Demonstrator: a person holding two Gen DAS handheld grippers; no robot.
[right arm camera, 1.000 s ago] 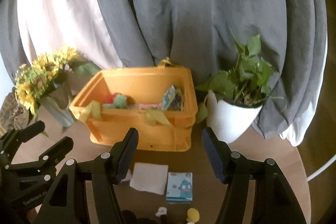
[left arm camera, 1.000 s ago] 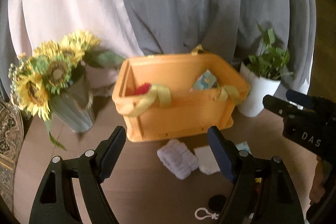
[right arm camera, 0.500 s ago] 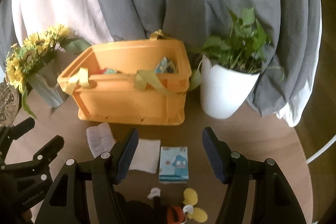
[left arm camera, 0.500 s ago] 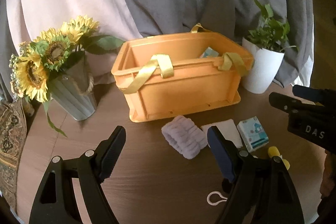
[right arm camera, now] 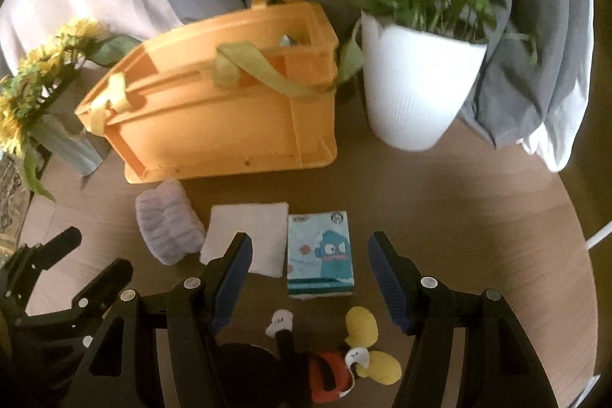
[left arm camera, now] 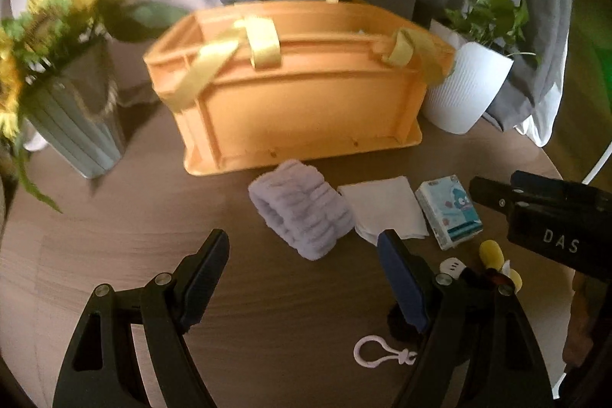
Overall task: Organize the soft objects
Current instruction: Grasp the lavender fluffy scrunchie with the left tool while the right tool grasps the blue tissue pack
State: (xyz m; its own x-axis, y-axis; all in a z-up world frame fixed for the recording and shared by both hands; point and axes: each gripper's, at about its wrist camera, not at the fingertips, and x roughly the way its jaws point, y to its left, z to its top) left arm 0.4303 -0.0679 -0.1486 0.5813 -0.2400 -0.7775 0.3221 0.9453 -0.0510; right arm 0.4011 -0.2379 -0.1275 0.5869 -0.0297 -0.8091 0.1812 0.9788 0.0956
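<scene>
Our left gripper [left arm camera: 302, 255] is wide open and holds nothing, and so is our right gripper [right arm camera: 310, 264]. We could grab two things at once, because the fluffy purple wristband [left arm camera: 300, 209] touches the flat white cloth [left arm camera: 384, 207]. The wristband lies on the brown wooden table [left arm camera: 134, 217], just ahead of the left jaws, near the orange plastic box [left arm camera: 298, 102].

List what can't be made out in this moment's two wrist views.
- Orange crate contents: both views, hidden by its near wall; only a scrap shows at the rim.
- Plush mouse toy: right view, head covered by the right tongs; left view, behind the left tongs.
- Sunflowers: left view, motion-blurred.
</scene>
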